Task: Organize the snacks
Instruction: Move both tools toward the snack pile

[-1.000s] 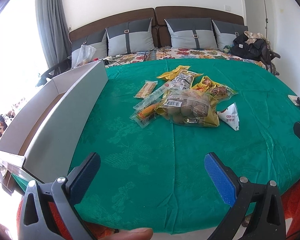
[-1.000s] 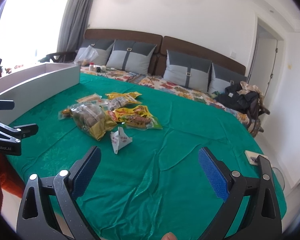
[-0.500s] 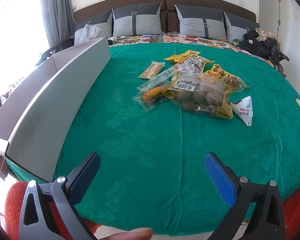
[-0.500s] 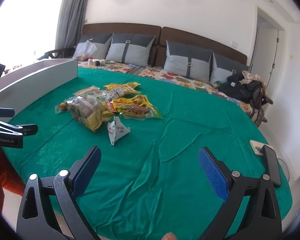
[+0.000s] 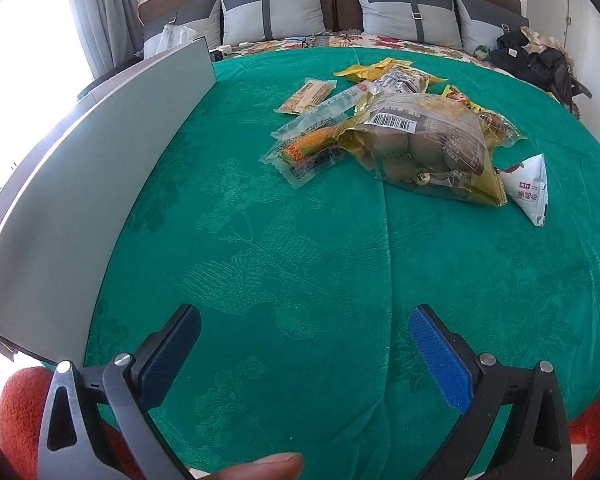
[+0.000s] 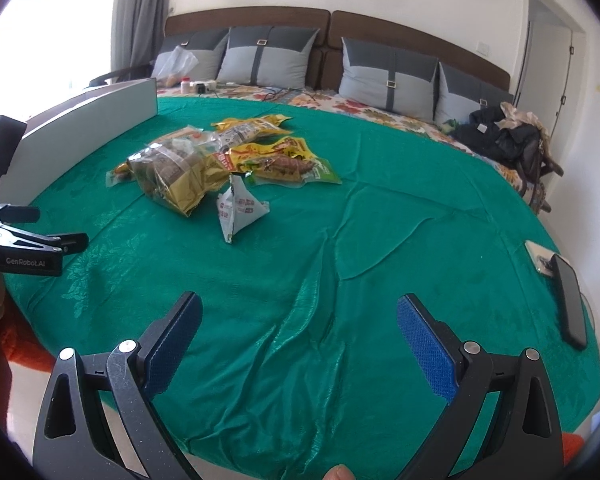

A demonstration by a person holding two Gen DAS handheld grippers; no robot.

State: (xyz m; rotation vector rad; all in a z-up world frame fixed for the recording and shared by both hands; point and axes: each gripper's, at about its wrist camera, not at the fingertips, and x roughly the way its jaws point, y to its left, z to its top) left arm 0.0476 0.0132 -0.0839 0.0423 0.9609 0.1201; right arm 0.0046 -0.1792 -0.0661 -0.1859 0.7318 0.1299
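Since the earlier frame both cameras came closer to the heap of crinkly plastic snack packets point(image 5: 396, 120), which lies on the green patterned bedspread point(image 5: 300, 248) in the upper centre of the left view, near the long white cardboard box point(image 5: 100, 184) at left. Left gripper point(image 5: 304, 340) and right gripper point(image 6: 298, 320) are both spread wide and empty. Because the packets overlap, I think a pinch may lift two together, or the slippery big clear bag of brown round snacks point(image 5: 424, 140) may slide out; the small white triangular pouch point(image 6: 240, 208) lies just beside the heap.
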